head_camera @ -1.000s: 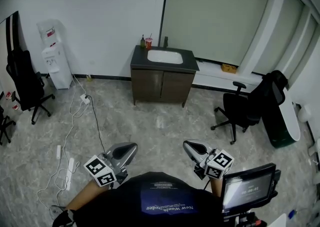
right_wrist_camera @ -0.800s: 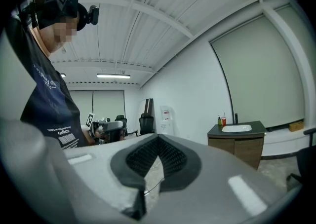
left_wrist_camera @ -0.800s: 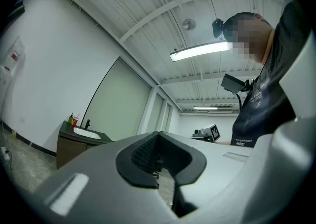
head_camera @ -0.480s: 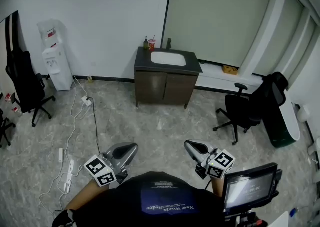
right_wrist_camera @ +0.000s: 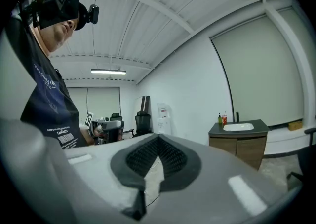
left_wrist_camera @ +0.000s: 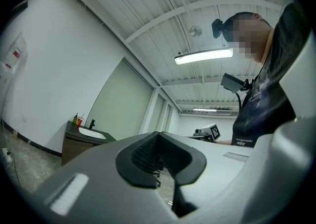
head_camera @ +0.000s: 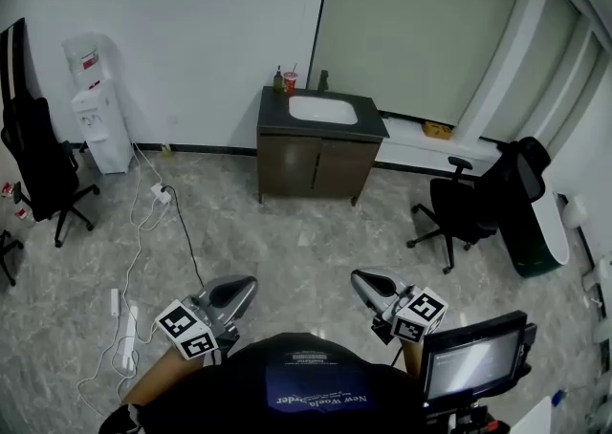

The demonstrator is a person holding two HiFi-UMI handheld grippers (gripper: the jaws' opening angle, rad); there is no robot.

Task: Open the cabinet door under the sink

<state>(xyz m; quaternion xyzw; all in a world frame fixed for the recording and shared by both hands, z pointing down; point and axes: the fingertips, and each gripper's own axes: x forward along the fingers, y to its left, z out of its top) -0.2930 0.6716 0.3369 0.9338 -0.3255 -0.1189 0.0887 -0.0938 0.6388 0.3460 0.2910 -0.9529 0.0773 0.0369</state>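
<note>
The dark brown sink cabinet [head_camera: 316,166] stands against the far wall with both of its doors closed and a white basin [head_camera: 323,110] in its dark top. My left gripper [head_camera: 247,285] and right gripper [head_camera: 357,277] are held in front of my body, far from the cabinet, with marble floor between. Each is shut on nothing. In the left gripper view the jaws [left_wrist_camera: 159,134] meet, and the cabinet [left_wrist_camera: 74,147] shows small at the left. In the right gripper view the gripper [right_wrist_camera: 158,137] is shut as well, with the cabinet [right_wrist_camera: 243,148] at the right.
A water dispenser [head_camera: 94,107] and a black office chair [head_camera: 40,160] stand at the left. Cables and power strips [head_camera: 129,317] trail over the floor on that side. Another black chair [head_camera: 461,210] is right of the cabinet. A monitor [head_camera: 475,361] sits by my right side.
The head view has shifted: the cabinet sits slightly further right and the left chair nearer the left edge. My left gripper has slid a little left. Both grippers stay shut.
</note>
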